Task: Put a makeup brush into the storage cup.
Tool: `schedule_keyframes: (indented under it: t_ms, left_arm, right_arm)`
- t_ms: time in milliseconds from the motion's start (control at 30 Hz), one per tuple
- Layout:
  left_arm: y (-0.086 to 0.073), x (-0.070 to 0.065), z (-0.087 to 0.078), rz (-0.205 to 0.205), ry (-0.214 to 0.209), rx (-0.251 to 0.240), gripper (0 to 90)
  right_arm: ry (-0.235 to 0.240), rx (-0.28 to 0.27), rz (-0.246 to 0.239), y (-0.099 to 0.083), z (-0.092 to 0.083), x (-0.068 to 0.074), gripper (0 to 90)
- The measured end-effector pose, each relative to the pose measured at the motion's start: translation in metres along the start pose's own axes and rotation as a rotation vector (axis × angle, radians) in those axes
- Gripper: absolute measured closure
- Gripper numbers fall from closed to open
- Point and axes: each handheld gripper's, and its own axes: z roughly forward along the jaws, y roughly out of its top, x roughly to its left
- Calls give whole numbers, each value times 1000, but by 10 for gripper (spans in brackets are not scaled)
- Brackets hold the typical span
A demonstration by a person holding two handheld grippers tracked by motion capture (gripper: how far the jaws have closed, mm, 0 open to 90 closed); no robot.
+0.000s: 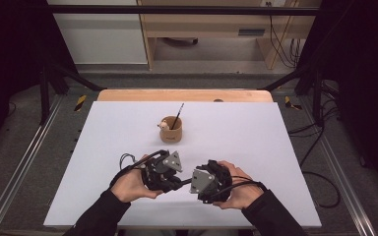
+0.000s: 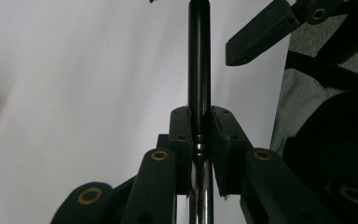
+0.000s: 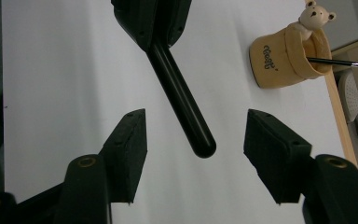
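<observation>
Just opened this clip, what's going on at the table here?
A person holds a gripper in each hand over a white table. The left gripper is shut on a black pen, its end pointing between the open jaws of the right gripper. Farther back stands a tan bear cup holding a brush.

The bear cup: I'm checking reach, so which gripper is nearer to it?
Left. The left gripper sits just in front of the bear cup, slightly left; the right gripper is lower and further right.
</observation>
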Motion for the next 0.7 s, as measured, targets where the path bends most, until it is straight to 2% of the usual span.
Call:
schedule_keyframes:
  t_ms: [167, 200, 300, 333, 533, 567, 667, 700]
  left_arm:
    - [2, -1, 1, 11, -6, 2, 789]
    - [2, -2, 2, -3, -11, -9, 789]
    - [2, -3, 2, -5, -12, -8, 789]
    - [2, -4, 3, -17, -16, -19, 789]
    - [3, -5, 3, -11, -20, -12, 789]
    - [4, -5, 4, -8, -23, -9, 789]
    - [4, -4, 4, -3, -24, -3, 789]
    - [5, -5, 4, -1, -26, 0, 789]
  right_arm:
    - [4, 3, -35, 1, 3, 2, 476]
    - [5, 5, -51, 1, 3, 2, 492]
    - [11, 5, -63, 1, 4, 3, 517]
    - [8, 2, -77, 1, 5, 4, 541]
    - [13, -3, -109, 2, 7, 5, 594]
    - [13, -9, -126, 2, 7, 5, 616]
    - [14, -10, -127, 2, 7, 6, 630]
    - [10, -6, -146, 2, 7, 5, 632]
